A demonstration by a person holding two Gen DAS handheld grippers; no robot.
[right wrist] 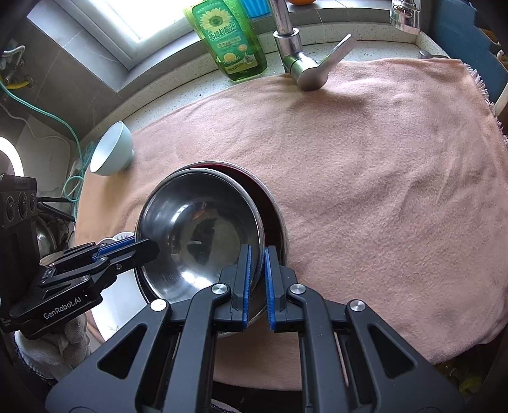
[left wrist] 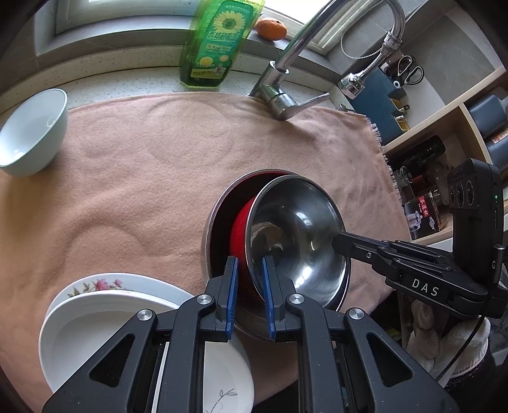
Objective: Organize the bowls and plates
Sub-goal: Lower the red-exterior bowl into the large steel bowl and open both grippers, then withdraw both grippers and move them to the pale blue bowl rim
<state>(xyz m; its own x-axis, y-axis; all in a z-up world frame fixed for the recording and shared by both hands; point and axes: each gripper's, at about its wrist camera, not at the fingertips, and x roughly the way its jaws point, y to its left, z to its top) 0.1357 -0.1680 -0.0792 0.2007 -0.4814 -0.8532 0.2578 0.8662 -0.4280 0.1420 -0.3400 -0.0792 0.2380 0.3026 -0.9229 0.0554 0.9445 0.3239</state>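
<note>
We have both grippers on the steel bowl (left wrist: pixel 295 235), one on each side of its rim. Our left gripper (left wrist: pixel 250 270) has its blue pads closed on the rim's near-left edge, and our right gripper (right wrist: pixel 257 263) is clamped tight on the opposite edge, rim pinched between its pads. In the left view the right gripper's black fingers (left wrist: pixel 352 246) reach in from the right onto the rim; in the right view the left gripper's come in from the left.

The steel bowl sits tilted inside a larger red bowl (left wrist: pixel 239 232), its far rim raised toward the tap side, with red showing along its left. The pair stands on the pink towel (left wrist: pixel 143 178), near the towel's front edge and a little right of centre in the left view.

Near left of the bowls we see a stack of white plates (left wrist: pixel 104 321), the lower one with a pink flower print on its rim. Far left, at the towel's edge, a pale blue bowl (left wrist: pixel 35 133) lies tipped on its side. At the back stand a green soap bottle (left wrist: pixel 216 44) and the tap (left wrist: pixel 285 92), its base touching the towel's far edge. An orange (left wrist: pixel 271 28) rests on the sill behind
</note>
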